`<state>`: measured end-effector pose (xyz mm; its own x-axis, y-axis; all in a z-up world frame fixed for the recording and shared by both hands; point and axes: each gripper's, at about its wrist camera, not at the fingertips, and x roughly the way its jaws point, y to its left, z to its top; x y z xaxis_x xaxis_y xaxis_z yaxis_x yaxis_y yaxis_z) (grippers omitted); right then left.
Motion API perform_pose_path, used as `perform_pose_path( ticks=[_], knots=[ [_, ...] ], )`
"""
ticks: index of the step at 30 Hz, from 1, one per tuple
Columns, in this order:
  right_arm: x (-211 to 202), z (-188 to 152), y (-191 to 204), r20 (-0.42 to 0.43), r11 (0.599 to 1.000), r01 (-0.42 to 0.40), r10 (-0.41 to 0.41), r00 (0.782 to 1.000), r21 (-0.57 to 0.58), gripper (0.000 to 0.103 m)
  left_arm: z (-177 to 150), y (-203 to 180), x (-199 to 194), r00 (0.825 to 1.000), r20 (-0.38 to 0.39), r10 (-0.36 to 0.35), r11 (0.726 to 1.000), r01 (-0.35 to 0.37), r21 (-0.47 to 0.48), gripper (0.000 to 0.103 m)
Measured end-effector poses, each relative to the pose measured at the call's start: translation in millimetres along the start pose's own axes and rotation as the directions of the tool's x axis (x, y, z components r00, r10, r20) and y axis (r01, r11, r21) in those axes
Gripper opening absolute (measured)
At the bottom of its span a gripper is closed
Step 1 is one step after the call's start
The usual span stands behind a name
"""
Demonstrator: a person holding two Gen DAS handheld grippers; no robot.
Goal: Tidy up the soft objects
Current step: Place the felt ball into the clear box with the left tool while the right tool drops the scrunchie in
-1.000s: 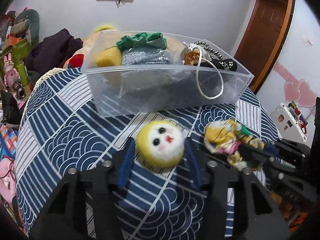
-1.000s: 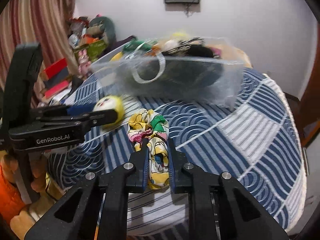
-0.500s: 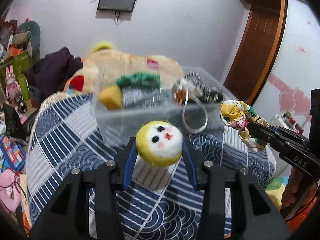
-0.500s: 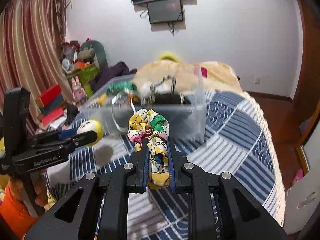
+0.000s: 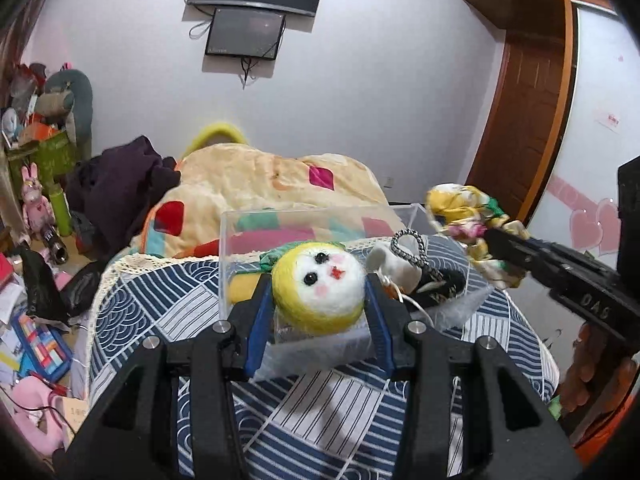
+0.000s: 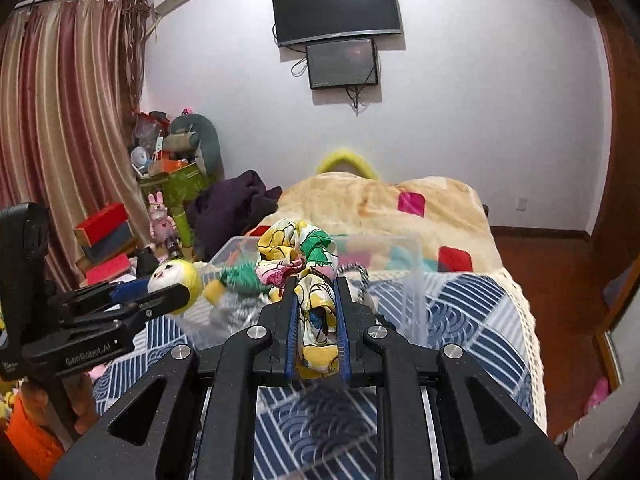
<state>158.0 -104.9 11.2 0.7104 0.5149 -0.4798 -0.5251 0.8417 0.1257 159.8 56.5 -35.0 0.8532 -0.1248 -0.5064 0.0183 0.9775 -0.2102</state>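
Left gripper [image 5: 319, 300] pinching felt ball [image 5: 319, 286], right gripper [image 6: 316, 312] clamping floral scrunchie [image 6: 298, 254], both hovering at clear bin [image 5: 240, 240]. Advising: carrying over rim, lowering inside, then releasing.

Both tongs [image 5: 318, 300] [image 6: 316, 320] raised, clamped.

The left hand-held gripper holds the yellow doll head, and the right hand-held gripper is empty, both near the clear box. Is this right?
Not quite. The right hand-held gripper is not empty: it is shut on a floral scrunchie, as the right wrist view shows. The left hand-held gripper does hold the doll head, near the clear box.
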Motion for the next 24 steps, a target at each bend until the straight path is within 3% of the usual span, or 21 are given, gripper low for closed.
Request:
perform_pose_path(
  ticks=[3, 16, 20, 24],
  knots=[
    [15, 3, 5, -0.022, 1.000, -0.007, 0.007, 1.000, -0.014, 0.015, 5, 3, 16, 0.999, -0.032, -0.028, 1.000, 0.027, -0.015, 0.044],
    [65, -9, 9, -0.174, 0.999, -0.034, 0.027, 0.984, -0.037, 0.018, -10, -1, 64, 0.989, -0.150, 0.013, 0.999, -0.007, 0.042, 0.044],
    [60, -7, 13, -0.177, 0.998, -0.027, 0.015, 0.984, -0.063, 0.034, -13, -1, 58, 0.988, -0.150, 0.017, 0.999, -0.010, 0.047, 0.046],
    [49, -7, 15, -0.158, 0.996, -0.014, -0.001, 0.988, -0.093, 0.040, -11, 1, 45, 0.991, -0.133, 0.003, 0.999, 0.001, 0.035, 0.047]
  ],
)
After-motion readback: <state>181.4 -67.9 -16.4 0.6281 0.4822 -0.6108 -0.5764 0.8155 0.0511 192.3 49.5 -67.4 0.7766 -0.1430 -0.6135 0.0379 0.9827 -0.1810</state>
